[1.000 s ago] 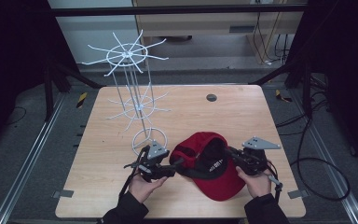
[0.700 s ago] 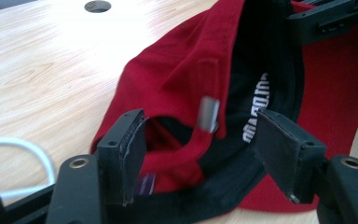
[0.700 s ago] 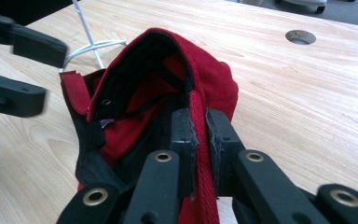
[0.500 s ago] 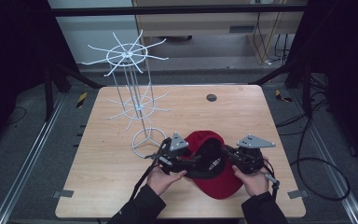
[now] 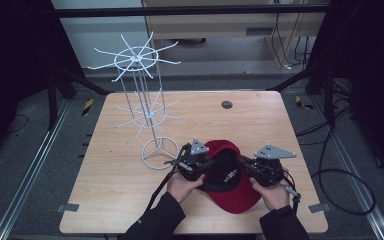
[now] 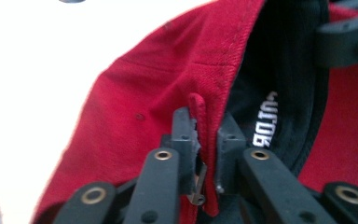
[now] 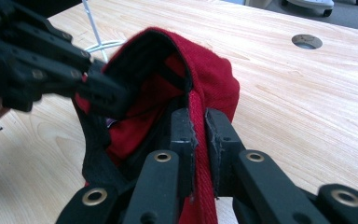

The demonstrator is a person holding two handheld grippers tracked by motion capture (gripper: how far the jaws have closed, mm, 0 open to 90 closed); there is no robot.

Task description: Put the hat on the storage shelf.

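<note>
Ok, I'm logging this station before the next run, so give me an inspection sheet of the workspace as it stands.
Surface: wooden table, round grommet hole.
Job's things: red cap at front edge, opening up; white wire rack upright behind it.
Clutter: nothing seen.
Grippers: left gripper and right gripper each pinch the cap's rim on opposite sides.
Cables: black lead trails from left gripper; loops on floor.
Surroundings: dark frame, floor rails.

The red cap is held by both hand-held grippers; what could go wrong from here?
1. Each hand-held gripper, left and right, pinches only a thin edge of the red cap, so the fabric might slip out.
2. The white wire rack stands close beside the left one; a careless lift could knock it.
</note>
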